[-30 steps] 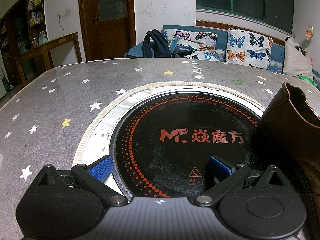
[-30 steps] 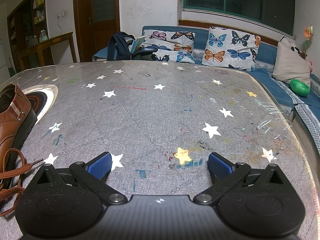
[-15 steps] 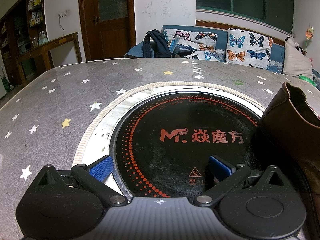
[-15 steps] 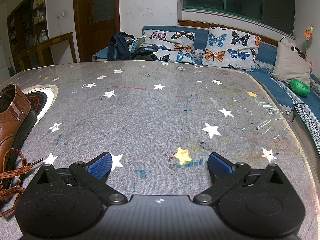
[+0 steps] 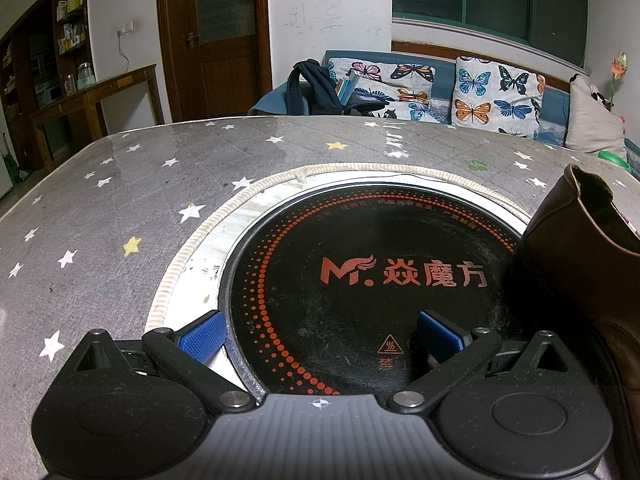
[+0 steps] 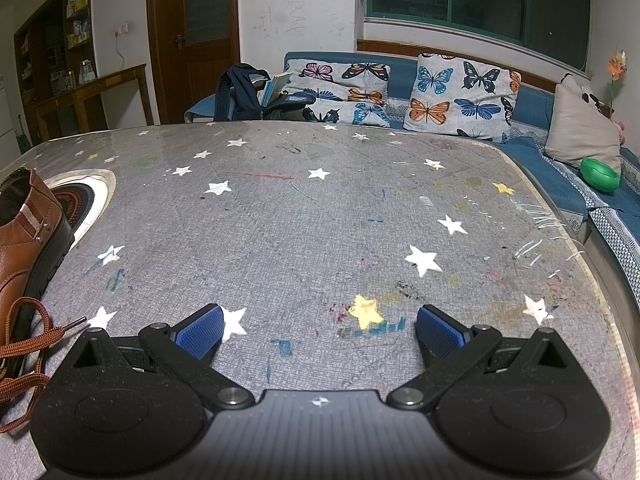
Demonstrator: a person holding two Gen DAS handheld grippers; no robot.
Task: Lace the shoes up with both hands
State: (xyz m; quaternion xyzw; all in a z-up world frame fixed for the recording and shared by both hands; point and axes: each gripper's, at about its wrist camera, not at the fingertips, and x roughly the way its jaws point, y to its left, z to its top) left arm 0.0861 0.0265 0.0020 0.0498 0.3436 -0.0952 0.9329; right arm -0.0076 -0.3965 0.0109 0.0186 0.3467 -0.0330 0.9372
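Left gripper (image 5: 320, 332) level over the induction cooktop (image 5: 360, 276), jaws wide apart, holding nothing. Right gripper (image 6: 318, 330) likewise, over bare star-print tabletop (image 6: 320, 220). Brown leather shoe (image 6: 24, 248) between them, orange lace (image 6: 28, 344) loose; right tabletop edge close.

Our right gripper (image 6: 318, 330) with jaws spread wide above the star-print table (image 6: 320, 220), brown shoe (image 6: 24, 240) at left edge, its orange lace (image 6: 28, 344) loose, apparently untied
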